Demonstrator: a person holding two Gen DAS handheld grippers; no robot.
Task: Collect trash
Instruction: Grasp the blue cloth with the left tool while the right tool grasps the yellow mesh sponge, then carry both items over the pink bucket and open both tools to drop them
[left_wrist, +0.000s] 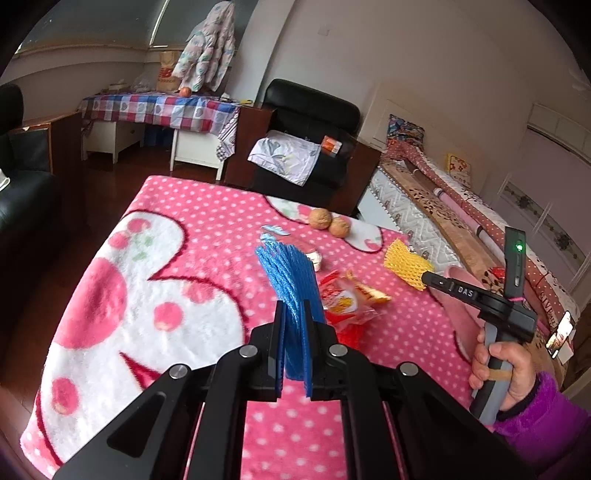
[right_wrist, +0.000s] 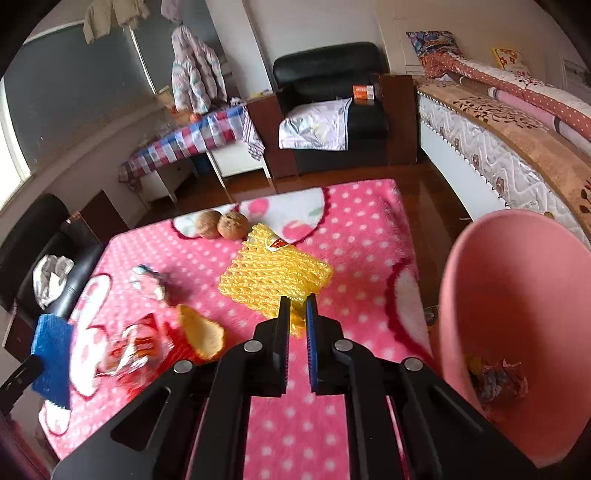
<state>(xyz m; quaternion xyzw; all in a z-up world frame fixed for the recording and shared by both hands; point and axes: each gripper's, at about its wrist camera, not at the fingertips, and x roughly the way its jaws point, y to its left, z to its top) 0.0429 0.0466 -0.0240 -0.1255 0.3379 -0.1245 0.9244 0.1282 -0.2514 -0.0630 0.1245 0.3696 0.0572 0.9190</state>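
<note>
Our left gripper is clamped on the blue foam net, which stands up between its jaws above the pink dotted blanket. Our right gripper pinches the near corner of the yellow foam net, its jaws drawn tight on the mesh; the net's far end, with a small red-and-white sticker, points toward the walnuts.

We take the two walnuts near the blanket's far edge as our landmark. On the near side of them lie small torn white-and-blue scraps, blurred in the right view. Nearer still are the red snack wrappers and a curled yellow-orange piece just beside them, between our two grippers. These lie close to both nets, but nothing sits on top of either net.

To the right of the walnuts, beyond the blanket's side, the pink bin stands with crumpled trash already at its bottom.

The right view alone shows the inside of the bin and the sticker. The left view alone shows the hand in a purple sleeve holding the right gripper's grey handle, with a green light lit on the device above it. Both views show the black armchair behind the walnuts.
</note>
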